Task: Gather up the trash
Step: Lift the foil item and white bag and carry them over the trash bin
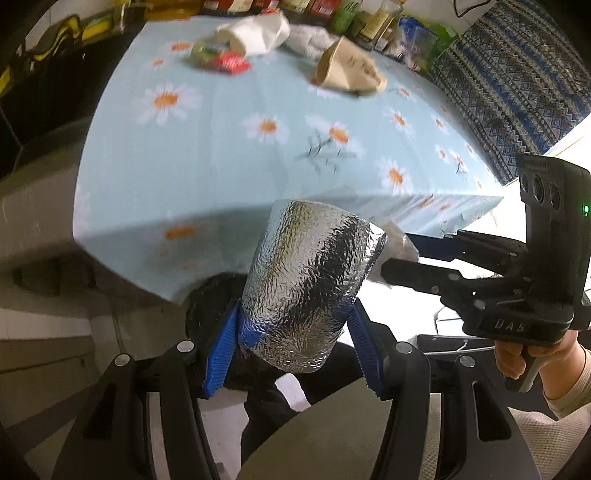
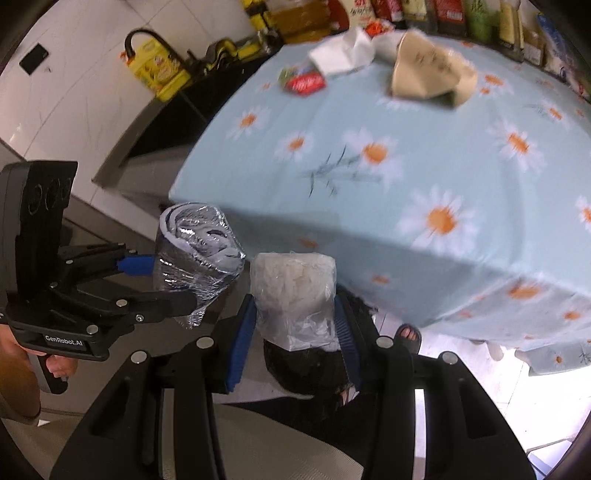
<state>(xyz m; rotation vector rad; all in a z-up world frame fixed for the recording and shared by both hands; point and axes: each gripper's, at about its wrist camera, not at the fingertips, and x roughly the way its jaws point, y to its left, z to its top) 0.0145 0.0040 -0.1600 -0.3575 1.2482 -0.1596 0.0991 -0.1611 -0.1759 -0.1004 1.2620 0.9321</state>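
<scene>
Left gripper point(image 1: 295, 328) clamped on a foil roll point(image 1: 310, 280), blue pads pressed into its lower sides. Right gripper point(image 2: 295, 328) clamped on a clear bag point(image 2: 295, 291) of white scraps. Both loads off the table point(image 1: 221, 177), just past its near edge, above a dark bin point(image 2: 310, 369) with a black liner.

Risks, as judgements:
- Foil roll gripped low, most of its length standing above the pads; could tip or slide out on a quick swing, the foil being slick.
- Bag soft and thin; could sag through the pads or tear, spilling scraps outside the bin.
- Loads nearly side by side; could knock together over a narrow bin mouth.
- Release too soon could drop either on the floor beside the bin.
- More trash left far back on the table: a red wrapper point(image 1: 231, 62), a crumpled paper bag point(image 1: 349, 68), white tissue point(image 1: 255, 31).

Left view only: the roll's embossed foil side, the right gripper side-on with the hand point(image 1: 535, 362) under it, a patterned cloth point(image 1: 517, 92) at right.

Right view only: the roll's open end under cling film, the bag's contents, a sandalled foot point(image 2: 408, 334) by the bin, a yellow jug point(image 2: 159, 70) on the counter.
</scene>
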